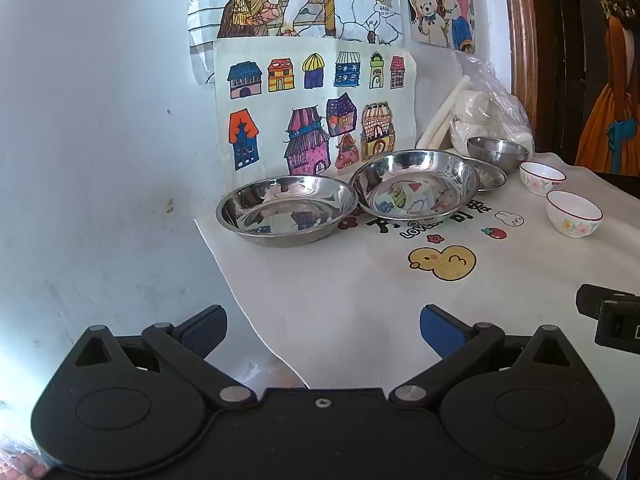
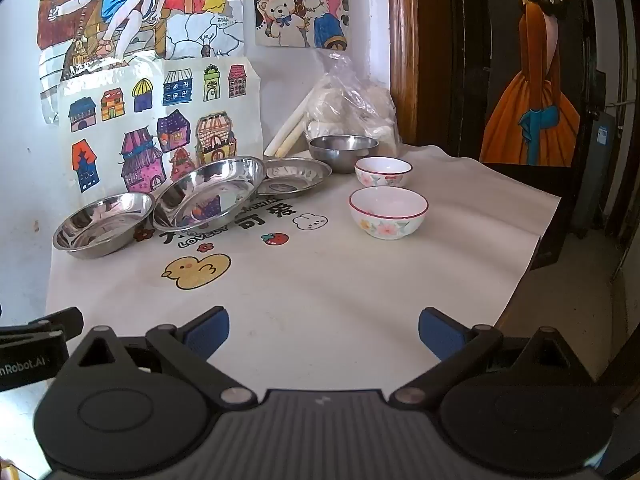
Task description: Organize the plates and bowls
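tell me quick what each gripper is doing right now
left gripper: open, holding nothing, fingers over the table edge.
right gripper: open, holding nothing, over the cloth.

- A white tablecloth (image 2: 360, 300) printed with a yellow duck (image 2: 196, 271), strawberry (image 2: 276, 238) and rabbit (image 2: 310, 221) covers the worktop.
- Children's drawings, one of coloured houses (image 1: 312, 108), hang on the wall.
- A clear plastic bag (image 2: 352, 104) sits in the corner.
- Pale sticks (image 2: 288, 134) lean beside it.
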`<state>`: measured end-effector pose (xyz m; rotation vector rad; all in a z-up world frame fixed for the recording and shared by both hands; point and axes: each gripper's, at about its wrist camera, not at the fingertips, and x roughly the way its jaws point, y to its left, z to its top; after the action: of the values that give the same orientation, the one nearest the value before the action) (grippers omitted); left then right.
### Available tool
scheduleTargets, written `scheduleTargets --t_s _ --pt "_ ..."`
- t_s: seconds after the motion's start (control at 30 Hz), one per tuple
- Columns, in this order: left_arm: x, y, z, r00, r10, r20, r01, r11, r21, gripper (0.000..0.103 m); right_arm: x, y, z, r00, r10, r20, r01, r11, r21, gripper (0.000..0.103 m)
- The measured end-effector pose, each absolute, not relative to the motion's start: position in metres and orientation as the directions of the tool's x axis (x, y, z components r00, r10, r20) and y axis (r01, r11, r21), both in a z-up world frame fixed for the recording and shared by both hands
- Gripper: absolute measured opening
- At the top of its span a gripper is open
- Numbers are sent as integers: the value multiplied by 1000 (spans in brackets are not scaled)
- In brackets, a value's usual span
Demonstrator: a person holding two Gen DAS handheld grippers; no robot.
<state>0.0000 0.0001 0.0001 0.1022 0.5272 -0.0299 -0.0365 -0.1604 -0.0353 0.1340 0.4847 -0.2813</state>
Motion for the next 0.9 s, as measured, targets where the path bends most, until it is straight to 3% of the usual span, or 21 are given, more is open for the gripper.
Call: scheduleTargets --t_s 0.9 --pt "-4 2 2 866 -4 -499 55 995 86 102 -39 -160 -34 849 -234 -474 297 953 61 103"
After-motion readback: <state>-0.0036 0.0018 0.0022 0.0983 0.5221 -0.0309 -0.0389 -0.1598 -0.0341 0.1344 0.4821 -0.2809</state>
